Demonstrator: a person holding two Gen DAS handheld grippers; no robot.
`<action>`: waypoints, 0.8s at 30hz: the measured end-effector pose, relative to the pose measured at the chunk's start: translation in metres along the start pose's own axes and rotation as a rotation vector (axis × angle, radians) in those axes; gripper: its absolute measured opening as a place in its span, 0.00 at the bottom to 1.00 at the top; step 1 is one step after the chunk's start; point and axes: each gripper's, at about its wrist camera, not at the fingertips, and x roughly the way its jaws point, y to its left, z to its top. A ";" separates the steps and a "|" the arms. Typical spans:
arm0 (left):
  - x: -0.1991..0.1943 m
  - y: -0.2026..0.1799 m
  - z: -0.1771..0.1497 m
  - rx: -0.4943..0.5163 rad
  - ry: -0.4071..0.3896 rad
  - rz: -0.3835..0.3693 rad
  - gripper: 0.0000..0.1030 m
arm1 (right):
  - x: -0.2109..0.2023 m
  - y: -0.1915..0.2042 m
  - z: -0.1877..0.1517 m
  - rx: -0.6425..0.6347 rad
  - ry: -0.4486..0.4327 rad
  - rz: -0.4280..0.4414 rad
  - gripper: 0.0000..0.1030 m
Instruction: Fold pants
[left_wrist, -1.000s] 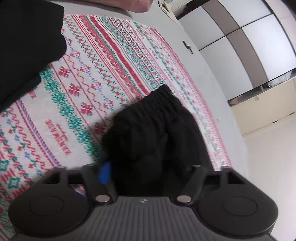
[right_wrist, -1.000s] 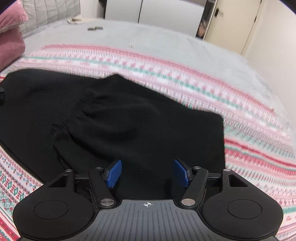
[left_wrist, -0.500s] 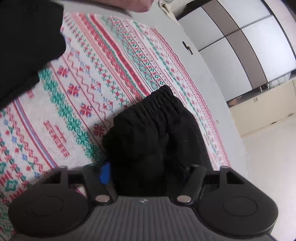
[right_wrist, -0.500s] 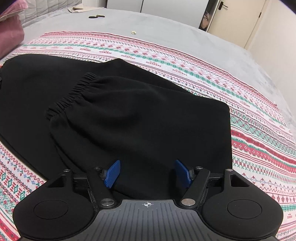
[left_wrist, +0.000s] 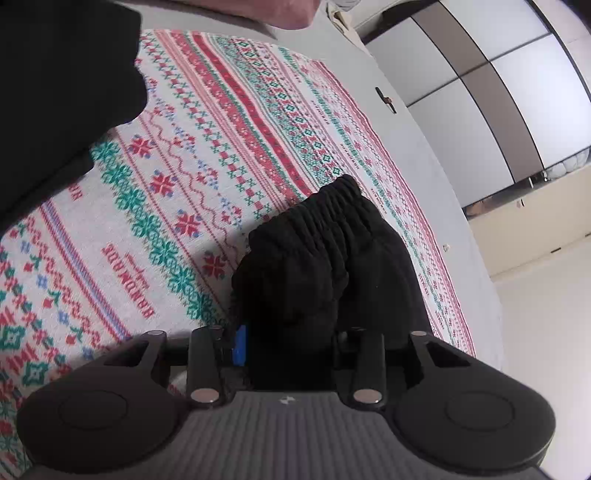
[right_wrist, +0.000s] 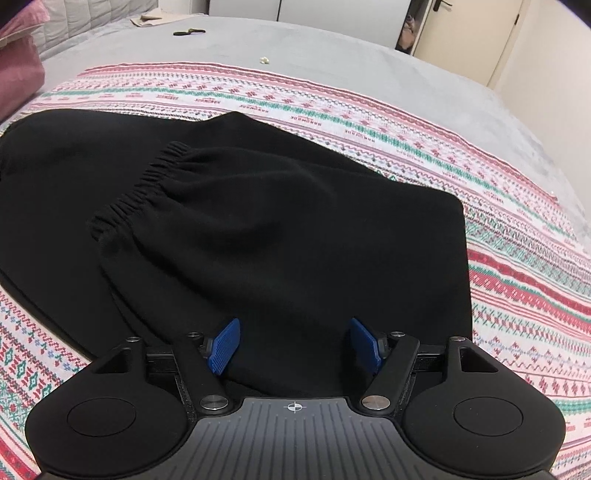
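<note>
Closing in, the left gripper has just been narrowing on a bunched fold of the pants, cloth between its jaws. The right gripper is held released above them. 1 fold is laid on the blanket; more is left.

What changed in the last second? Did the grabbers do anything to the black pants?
The left gripper has just been closing its fingers around a bunched cuff of the black pants. In the right wrist view the picture went from blurry to sharp. The right gripper stayed open over the pants, which still lie on the patterned blanket.
</note>
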 end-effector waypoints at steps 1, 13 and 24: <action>0.000 -0.001 0.001 0.009 -0.001 -0.002 0.65 | 0.000 0.001 0.000 -0.002 0.004 0.002 0.65; -0.019 -0.026 -0.001 0.128 -0.132 -0.059 0.49 | 0.003 -0.004 -0.001 0.015 0.033 0.043 0.65; -0.056 -0.104 -0.033 0.435 -0.325 -0.268 0.48 | 0.005 -0.003 -0.002 0.078 0.041 0.127 0.68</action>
